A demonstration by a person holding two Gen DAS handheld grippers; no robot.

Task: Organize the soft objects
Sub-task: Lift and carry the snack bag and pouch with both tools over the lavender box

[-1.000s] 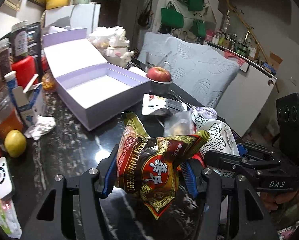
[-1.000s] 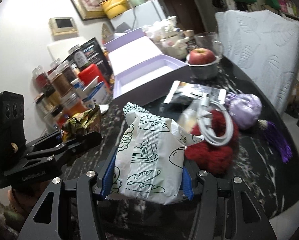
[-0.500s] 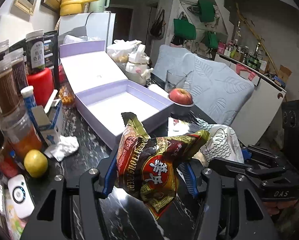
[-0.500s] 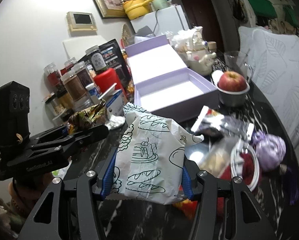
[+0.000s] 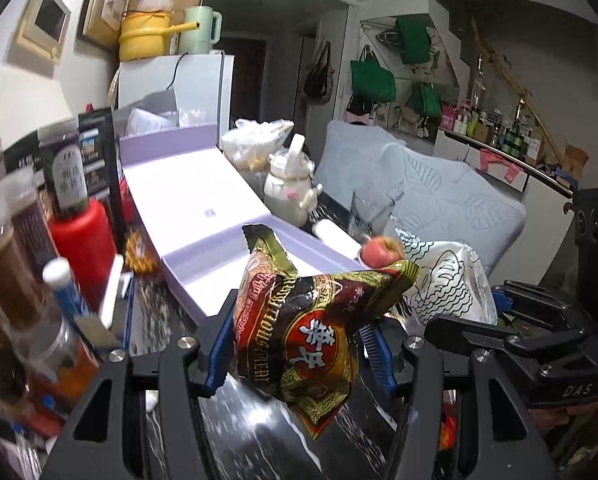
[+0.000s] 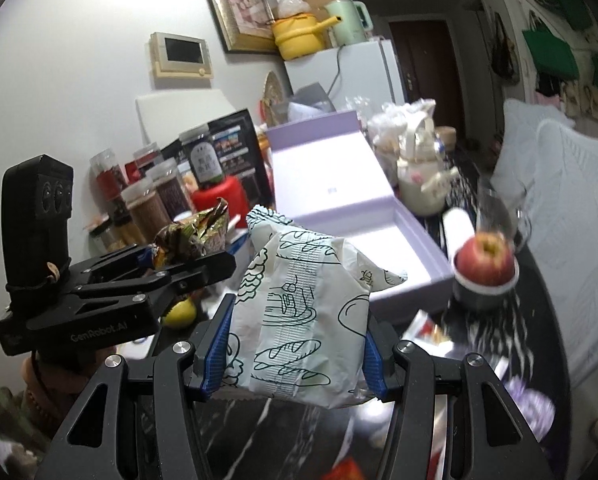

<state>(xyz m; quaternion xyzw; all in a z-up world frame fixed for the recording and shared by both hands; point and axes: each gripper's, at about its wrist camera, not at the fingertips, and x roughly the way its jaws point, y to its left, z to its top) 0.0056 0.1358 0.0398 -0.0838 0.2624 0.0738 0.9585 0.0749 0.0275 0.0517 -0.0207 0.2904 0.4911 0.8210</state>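
**Two snack bags carried toward the open lilac box**

The left claw point(image 5: 297, 346) grips a crinkled red-and-gold foil snack bag point(image 5: 303, 328) between its blue pads, held above the dark marble table point(image 5: 255, 440). The right claw point(image 6: 295, 354) grips a puffy white bread bag printed with green line drawings point(image 6: 299, 320), just beside the other. Ahead sits the open lilac cardboard box point(image 6: 415, 264), its tray empty, lid propped back. A red apple in a small grey bowl point(image 6: 485, 264) stands just right of it. Best to bring each bag fully over the tray, lower gently, then loosen the grip; squeezing harder would likely crush the contents.
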